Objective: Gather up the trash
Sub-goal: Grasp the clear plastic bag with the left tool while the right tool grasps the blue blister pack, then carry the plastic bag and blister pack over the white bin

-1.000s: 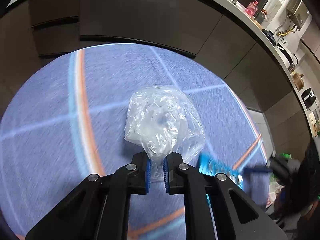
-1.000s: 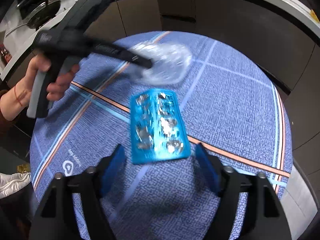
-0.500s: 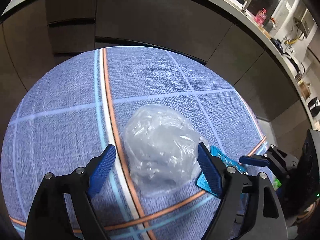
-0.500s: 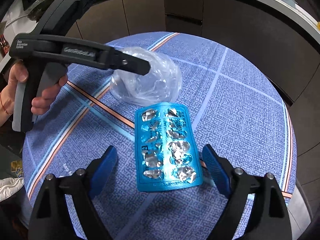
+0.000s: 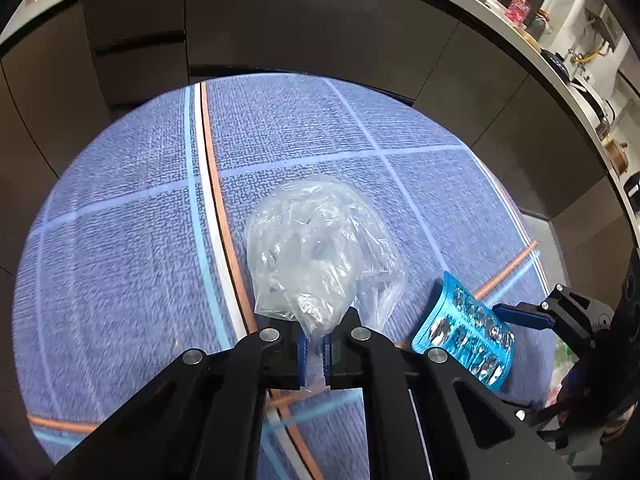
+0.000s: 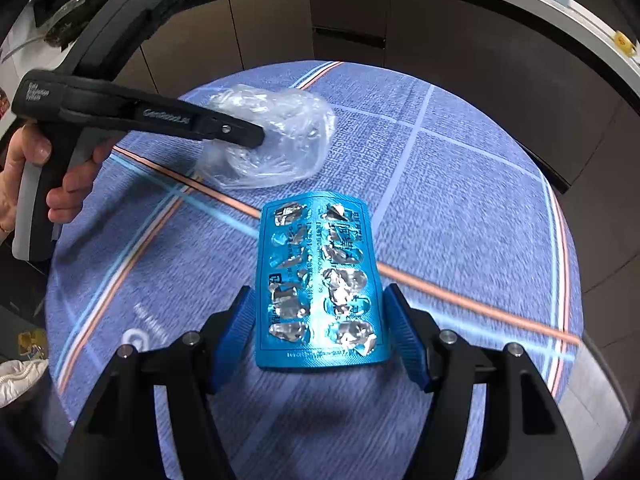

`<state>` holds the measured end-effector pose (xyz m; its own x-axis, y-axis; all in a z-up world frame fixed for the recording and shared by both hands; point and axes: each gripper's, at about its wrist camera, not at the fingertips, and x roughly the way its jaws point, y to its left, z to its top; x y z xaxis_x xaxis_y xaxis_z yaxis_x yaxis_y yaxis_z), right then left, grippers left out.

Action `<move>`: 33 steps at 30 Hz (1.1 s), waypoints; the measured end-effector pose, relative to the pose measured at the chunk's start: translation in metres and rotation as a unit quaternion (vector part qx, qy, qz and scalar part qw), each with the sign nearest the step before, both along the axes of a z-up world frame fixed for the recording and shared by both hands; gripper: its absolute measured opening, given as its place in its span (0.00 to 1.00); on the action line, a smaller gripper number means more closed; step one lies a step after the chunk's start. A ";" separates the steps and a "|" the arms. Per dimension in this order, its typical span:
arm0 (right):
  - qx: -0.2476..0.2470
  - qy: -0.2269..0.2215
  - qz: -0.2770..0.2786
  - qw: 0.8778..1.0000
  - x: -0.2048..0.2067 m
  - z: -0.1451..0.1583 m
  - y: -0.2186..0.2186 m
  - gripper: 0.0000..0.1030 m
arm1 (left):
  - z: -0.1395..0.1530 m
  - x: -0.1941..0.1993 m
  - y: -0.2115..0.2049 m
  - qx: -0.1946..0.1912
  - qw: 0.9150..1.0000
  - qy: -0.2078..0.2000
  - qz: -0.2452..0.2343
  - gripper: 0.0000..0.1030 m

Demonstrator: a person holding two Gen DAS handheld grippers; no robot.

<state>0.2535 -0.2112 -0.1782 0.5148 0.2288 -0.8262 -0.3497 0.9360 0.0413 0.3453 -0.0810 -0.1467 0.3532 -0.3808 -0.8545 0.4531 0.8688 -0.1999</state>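
Note:
A crumpled clear plastic bag (image 5: 316, 252) lies on the round blue tablecloth (image 5: 120, 260). My left gripper (image 5: 315, 354) is shut on the bag's near end; the bag also shows in the right wrist view (image 6: 276, 140) with the left gripper (image 6: 256, 136) pinching it. A used blue blister pack (image 6: 320, 284) with torn foil sits between the blue pads of my right gripper (image 6: 320, 328), which has closed against its two long edges. The pack looks tilted up off the cloth in the left wrist view (image 5: 464, 332).
The blue tablecloth (image 6: 460, 208) has orange, white and light-blue stripes. Dark cabinet fronts (image 5: 320, 28) curve round behind the table under a white counter with kitchen items. A person's hand (image 6: 36, 176) holds the left gripper's handle.
My left gripper went from shut to open half a second ago and is now shut on the bag again. My right gripper has narrowed onto the blister pack's edges.

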 end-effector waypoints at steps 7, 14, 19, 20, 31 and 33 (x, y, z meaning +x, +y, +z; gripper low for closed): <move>0.031 -0.031 -0.037 0.998 -0.052 0.032 -0.017 0.65 | 0.035 -0.044 -0.001 -0.012 0.999 -0.030 -0.021 0.05; 0.060 -0.070 -0.087 0.992 -0.107 0.064 -0.044 0.65 | 0.075 -0.098 -0.023 -0.034 0.996 -0.062 -0.059 0.05; 0.068 -0.098 -0.124 0.985 -0.144 0.085 -0.069 0.65 | 0.095 -0.133 -0.042 -0.045 0.991 -0.088 -0.090 0.05; 0.068 -0.102 -0.129 0.984 -0.150 0.090 -0.073 0.65 | 0.097 -0.138 -0.045 -0.046 0.990 -0.094 -0.095 0.05; 0.059 -0.133 -0.201 0.969 -0.207 0.110 -0.127 0.65 | 0.107 -0.191 -0.106 -0.075 0.978 -0.110 -0.162 0.05; 0.058 -0.136 -0.211 0.966 -0.220 0.109 -0.135 0.65 | 0.106 -0.197 -0.116 -0.076 0.976 -0.110 -0.173 0.05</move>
<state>0.0340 -0.3464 -0.0691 0.7768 0.0342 -0.6288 0.0495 0.9921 0.1151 0.1480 -0.1973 -0.0409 0.3500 -0.6268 -0.6962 0.7604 0.6242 -0.1796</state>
